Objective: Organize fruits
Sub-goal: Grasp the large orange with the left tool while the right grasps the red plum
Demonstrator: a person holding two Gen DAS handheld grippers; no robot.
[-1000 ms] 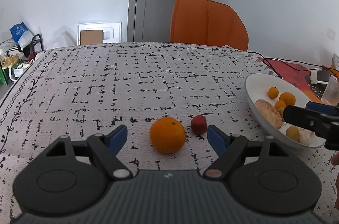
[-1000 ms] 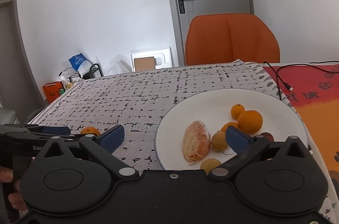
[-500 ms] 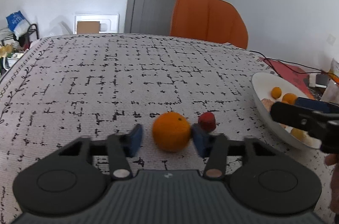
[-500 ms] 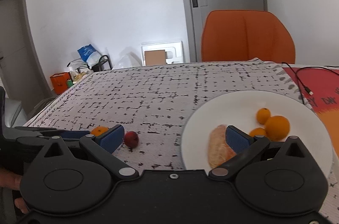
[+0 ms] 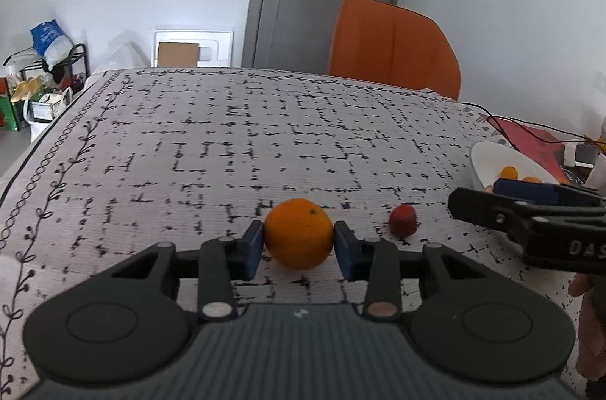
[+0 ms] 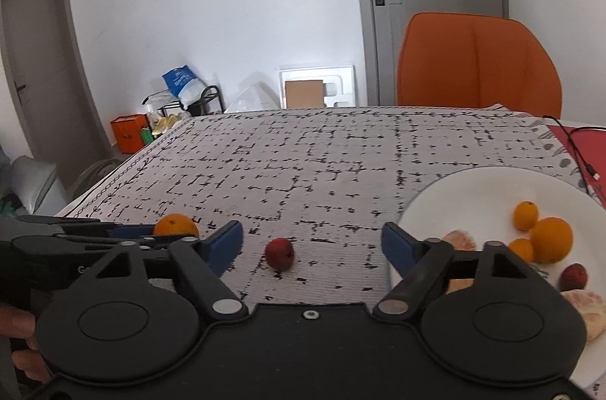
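Note:
An orange (image 5: 298,233) sits on the patterned tablecloth with my left gripper (image 5: 298,244) shut on it, both blue pads pressed to its sides. To its right lies a small red fruit (image 5: 403,219). In the right wrist view that red fruit (image 6: 279,253) lies between the spread fingers of my right gripper (image 6: 312,246), whose jaws are closing without touching it. The orange (image 6: 175,225) and the left gripper (image 6: 125,232) show at the left there. The white plate (image 6: 488,188) at the right holds several oranges, peeled citrus and a red fruit.
An orange chair (image 5: 394,47) stands behind the table's far edge. A black cable (image 6: 575,150) runs over the red mat beside the plate. The right gripper (image 5: 530,210) reaches in front of the plate (image 5: 488,157). Boxes and a rack stand on the floor at the left.
The left jaws closed onto the orange. The right gripper swung left from over the plate to the red fruit, and its jaws have narrowed.

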